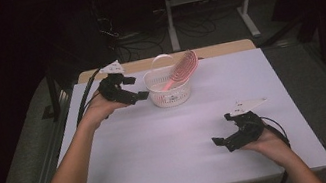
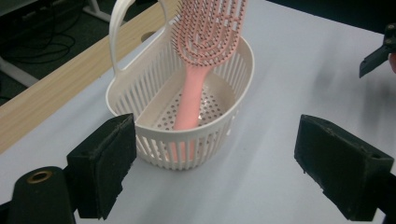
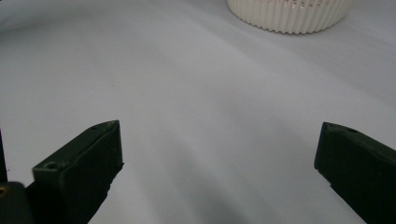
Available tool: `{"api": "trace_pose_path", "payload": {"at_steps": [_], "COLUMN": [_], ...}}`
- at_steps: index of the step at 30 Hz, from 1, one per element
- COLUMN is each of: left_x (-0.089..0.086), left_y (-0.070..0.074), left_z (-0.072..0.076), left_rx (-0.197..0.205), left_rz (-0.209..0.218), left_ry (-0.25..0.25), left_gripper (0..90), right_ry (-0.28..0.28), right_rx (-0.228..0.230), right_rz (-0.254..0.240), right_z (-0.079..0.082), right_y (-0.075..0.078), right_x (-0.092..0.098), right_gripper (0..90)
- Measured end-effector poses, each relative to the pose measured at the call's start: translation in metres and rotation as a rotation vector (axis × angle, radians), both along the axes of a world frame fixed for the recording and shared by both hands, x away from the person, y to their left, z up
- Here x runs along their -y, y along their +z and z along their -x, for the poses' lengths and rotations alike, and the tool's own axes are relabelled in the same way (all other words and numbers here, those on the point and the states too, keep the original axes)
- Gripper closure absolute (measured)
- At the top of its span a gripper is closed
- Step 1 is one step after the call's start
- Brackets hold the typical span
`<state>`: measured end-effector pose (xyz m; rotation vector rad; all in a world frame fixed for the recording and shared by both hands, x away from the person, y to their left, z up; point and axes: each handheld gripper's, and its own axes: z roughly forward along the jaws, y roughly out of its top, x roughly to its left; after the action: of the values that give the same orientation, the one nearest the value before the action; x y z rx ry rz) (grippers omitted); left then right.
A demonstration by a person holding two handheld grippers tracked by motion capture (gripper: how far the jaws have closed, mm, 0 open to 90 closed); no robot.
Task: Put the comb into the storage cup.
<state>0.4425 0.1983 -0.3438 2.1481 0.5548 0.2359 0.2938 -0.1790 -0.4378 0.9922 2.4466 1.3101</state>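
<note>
- Pink hairbrush [image 2: 201, 56]: stands handle-down in the white slotted basket [image 1: 170, 96], bristle head leaning out over the rim toward 1 o'clock in the high view. Its handle foot rests on the perforated floor, and the rim props the head; judged, this is why it stays tilted without any grip on it.
- Basket: sits on the white table [image 1: 160, 143] at about 12 o'clock from the table's middle, near the far edge. Its loop handle [image 2: 122, 32] rises on the far side, just beside the brush head.
- Left gripper [image 1: 126, 89]: held just beside the basket, at its 9 o'clock in the high view, and apart from it. The 2 jaws are spread wide with nothing between the pads [image 2: 109, 163]; the left gripper view looks past them at the basket and brush beyond. Judged, the placing of the brush is finished and this hand is free of it.
- Right gripper [image 1: 226, 133]: rests low near the table's 4 o'clock corner, well apart from the basket. Its 2 jaws are likewise spread and empty, with bare table between the pads [image 3: 88, 158]; judged, it stands by with no part in holding the brush.
</note>
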Motion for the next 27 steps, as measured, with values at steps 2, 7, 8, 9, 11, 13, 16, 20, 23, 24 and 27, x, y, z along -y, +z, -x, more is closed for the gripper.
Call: {"api": "trace_pose_path", "payload": {"at_steps": [2,7,8,9,11,13,16,20,23,24,27], "left_x": [-0.001,-0.006,-0.007,-0.007,-0.008,-0.009,-0.011,-0.015,-0.017,-0.018,-0.020], "left_y": [-0.001,-0.006,-0.007,-0.009,-0.011,-0.012,-0.015,-0.021,-0.026,-0.027,-0.030], "left_z": [0.005,0.015,0.017,0.019,0.023,0.028,0.036,0.044,0.050,0.053,0.059], "left_rx": [0.002,-0.006,-0.010,-0.013,-0.010,-0.011,-0.003,0.000,-0.001,-0.002,0.000], "left_rz": [-0.008,-0.011,-0.014,-0.017,-0.026,-0.026,-0.015,0.002,0.011,0.009,0.010], "left_ry": [-0.002,0.002,0.002,0.006,0.003,0.006,0.004,0.012,0.010,0.010,0.011], "left_gripper": [10.9,9.5,9.5,9.5,9.5,9.5,9.5,9.5,9.5,9.5,9.5], "right_ry": [0.001,-0.002,-0.005,-0.005,-0.005,-0.006,-0.009,-0.014,-0.018,-0.018,-0.019], "right_rx": [0.001,0.001,0.000,0.000,0.000,0.002,0.004,0.004,0.005,0.005,0.000], "right_rz": [0.000,0.002,0.001,0.001,0.002,0.002,0.000,-0.003,-0.006,-0.006,-0.002], "right_z": [0.000,0.000,0.000,0.000,0.000,0.000,0.000,0.000,0.000,0.001,0.001], "right_y": [0.000,0.000,0.000,0.000,0.000,0.000,0.000,0.000,0.000,0.000,-0.002], "right_x": [0.000,0.000,0.000,0.000,0.000,0.000,0.001,0.002,0.003,0.004,0.005], "right_gripper": [0.6,0.6,0.6,0.6,0.6,0.6,0.6,0.6,0.6,0.6,0.6]}}
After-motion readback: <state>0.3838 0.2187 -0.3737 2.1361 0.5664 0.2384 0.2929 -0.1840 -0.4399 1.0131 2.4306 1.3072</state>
